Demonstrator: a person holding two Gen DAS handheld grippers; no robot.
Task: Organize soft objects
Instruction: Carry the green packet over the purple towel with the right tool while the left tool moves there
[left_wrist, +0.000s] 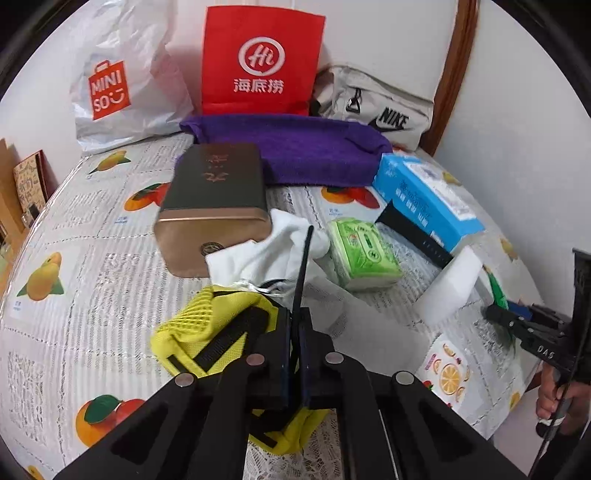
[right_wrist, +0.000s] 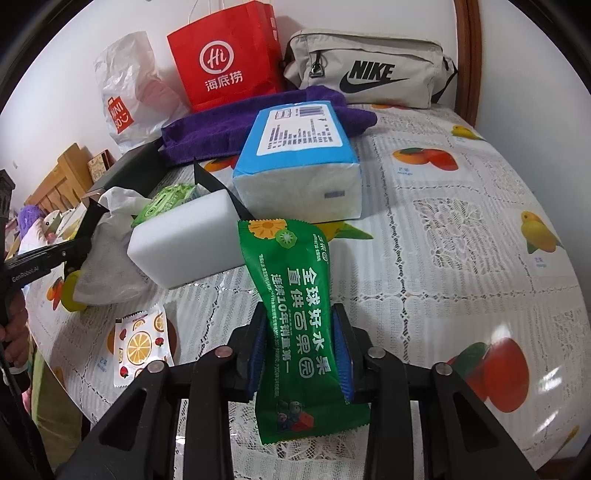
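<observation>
My left gripper is shut on a black strap of a yellow mesh bag that lies on the table under it. My right gripper is shut on a green snack packet, held just above the tablecloth; it also shows at the right in the left wrist view. A white cloth, a green tissue pack, a white foam block, a blue tissue pack and a purple towel lie ahead.
A bronze box lies beside the white cloth. A red paper bag, a white Miniso bag and a grey Nike bag stand at the back wall. A fruit-print sachet lies near the table's edge.
</observation>
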